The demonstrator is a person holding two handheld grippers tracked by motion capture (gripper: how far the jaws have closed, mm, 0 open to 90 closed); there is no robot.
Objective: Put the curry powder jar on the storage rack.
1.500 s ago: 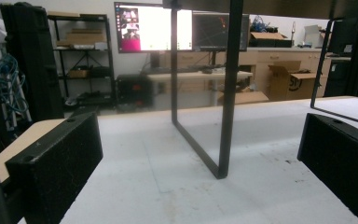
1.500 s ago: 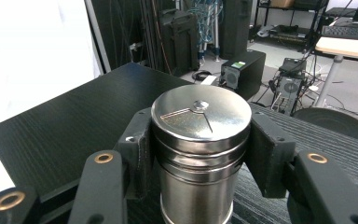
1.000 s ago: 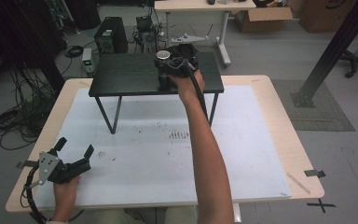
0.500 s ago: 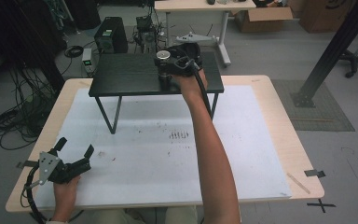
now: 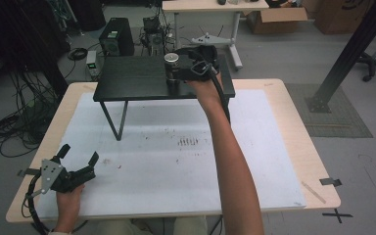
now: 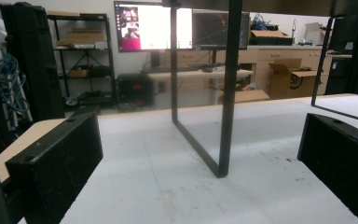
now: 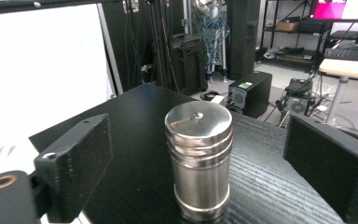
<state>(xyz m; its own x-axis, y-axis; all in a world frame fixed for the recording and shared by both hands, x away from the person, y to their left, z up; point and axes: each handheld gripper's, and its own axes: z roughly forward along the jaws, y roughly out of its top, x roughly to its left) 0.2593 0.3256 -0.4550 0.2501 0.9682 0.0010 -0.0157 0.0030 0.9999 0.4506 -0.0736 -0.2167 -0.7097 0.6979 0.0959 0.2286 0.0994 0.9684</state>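
Steel canister (image 7: 199,159) stands upright on the black stand (image 5: 132,76), between the wide-open right gripper (image 5: 178,68). Looks heavy, rigid, slick; grab mid-body across the ribs. Left gripper (image 5: 78,161) idles, spread wide.

Probably a lab (monitors (image 6: 182,25), cables (image 5: 14,127), racks (image 6: 81,58))

Canister (image 7: 199,161) stands on the raised shelf (image 5: 132,78), upright, between right tongs (image 7: 200,163).
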